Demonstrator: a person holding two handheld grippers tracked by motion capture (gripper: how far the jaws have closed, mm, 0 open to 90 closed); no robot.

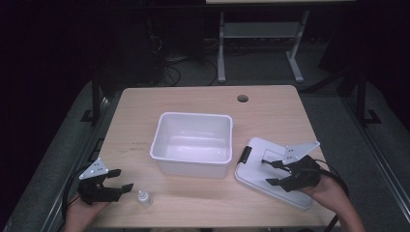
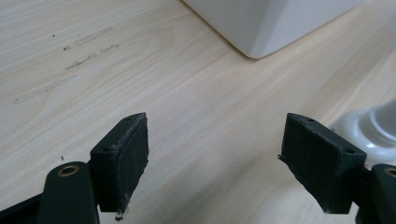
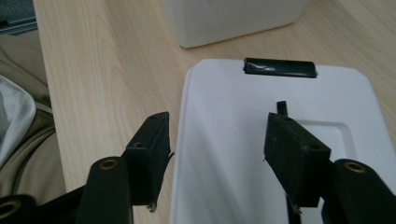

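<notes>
A white plastic bin (image 1: 192, 143) stands open in the middle of the wooden table (image 1: 140, 111), and one of its corners (image 2: 266, 28) shows in the left gripper view. Its white lid (image 1: 270, 175) lies flat to the right of it, with a black clip (image 1: 246, 154) on the near-left edge (image 3: 279, 67). My right gripper (image 1: 274, 172) hovers open just over the lid (image 3: 224, 140). A small white bottle (image 1: 143, 197) stands near the front edge. My left gripper (image 1: 123, 179) is open just left of the bottle (image 2: 373, 133).
A round cable hole (image 1: 242, 98) sits near the table's far edge. Beyond the table stand a desk frame (image 1: 261, 43) and cables on a dark floor. The person's clothing (image 3: 18, 135) shows past the table edge in the right gripper view.
</notes>
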